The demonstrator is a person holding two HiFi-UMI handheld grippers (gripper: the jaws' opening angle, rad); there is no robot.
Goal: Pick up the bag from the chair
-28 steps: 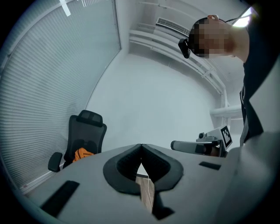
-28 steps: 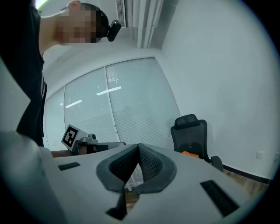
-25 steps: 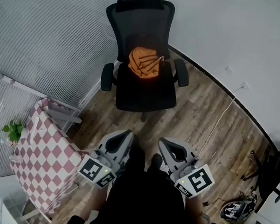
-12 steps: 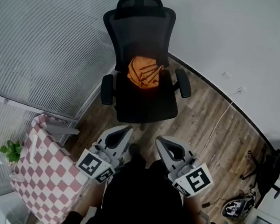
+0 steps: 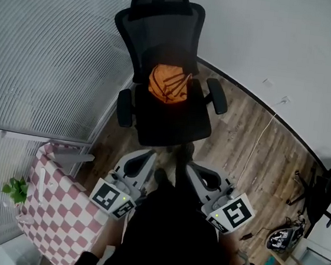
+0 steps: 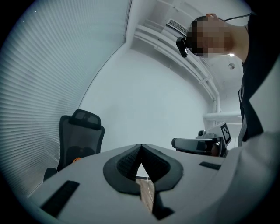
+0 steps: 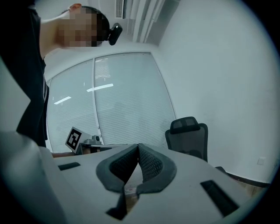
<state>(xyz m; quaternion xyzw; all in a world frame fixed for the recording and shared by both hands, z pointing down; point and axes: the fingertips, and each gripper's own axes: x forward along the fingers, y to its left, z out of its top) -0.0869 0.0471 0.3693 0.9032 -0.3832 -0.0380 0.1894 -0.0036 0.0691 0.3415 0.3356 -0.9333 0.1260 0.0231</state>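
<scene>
An orange bag (image 5: 168,83) with dark stripes lies on the seat of a black office chair (image 5: 165,34), against its backrest. In the head view both grippers sit below the chair, a step short of its seat. My left gripper (image 5: 144,159) and right gripper (image 5: 199,173) point towards the chair, both shut with nothing between the pads. In the left gripper view the chair (image 6: 78,140) stands far left, with a sliver of orange bag (image 6: 75,160) showing above my left gripper (image 6: 141,146). In the right gripper view the chair (image 7: 190,135) stands right of my right gripper (image 7: 138,146).
A stand draped in pink-and-white checkered cloth (image 5: 56,205) is at the lower left beside a small green plant (image 5: 15,189). Blinds cover the glass wall on the left. A white cable (image 5: 259,139) runs over the wood floor, and dark gear (image 5: 318,200) sits at the right.
Both grippers have moved forward towards the chair, which now sits closer in the head view. The checkered stand and plant have slid down and left. Both grippers stay shut.
</scene>
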